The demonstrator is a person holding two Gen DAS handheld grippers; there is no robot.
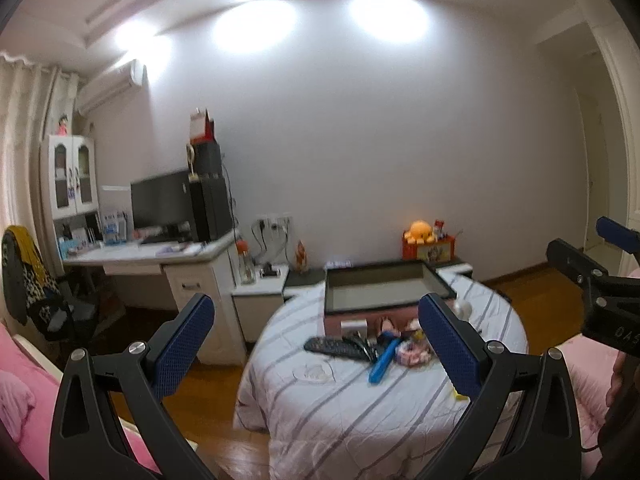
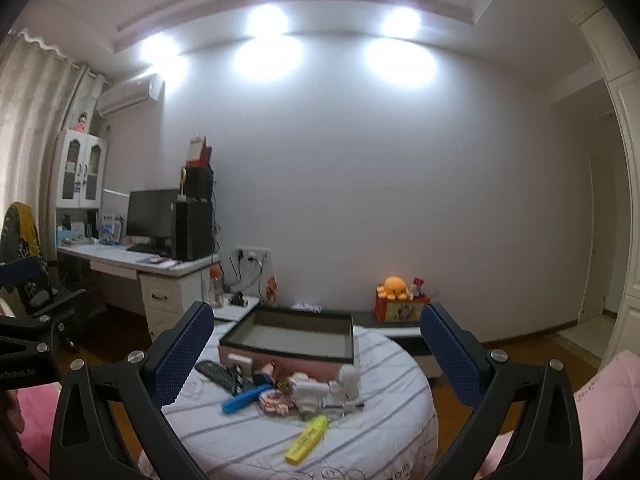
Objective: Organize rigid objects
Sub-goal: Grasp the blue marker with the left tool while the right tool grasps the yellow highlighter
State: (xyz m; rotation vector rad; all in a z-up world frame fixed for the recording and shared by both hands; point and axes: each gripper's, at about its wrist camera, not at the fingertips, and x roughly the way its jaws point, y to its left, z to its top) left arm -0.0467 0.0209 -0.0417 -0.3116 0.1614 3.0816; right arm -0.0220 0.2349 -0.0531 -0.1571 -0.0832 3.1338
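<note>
Both grippers hang with fingers spread wide, holding nothing — left gripper (image 1: 316,344), right gripper (image 2: 316,354). Ahead of the right fingers, a yellow highlighter (image 2: 306,438) lies nearest on the striped round bed (image 2: 248,440); beyond it a blue tool (image 2: 245,398), a black remote (image 2: 216,372), then the pink tray (image 2: 280,360) — empty.

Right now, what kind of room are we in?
Most likely a bedroom that doubles as a study: a desk with a monitor, a wall air conditioner, and a round quilt-covered table holding clutter.
</note>
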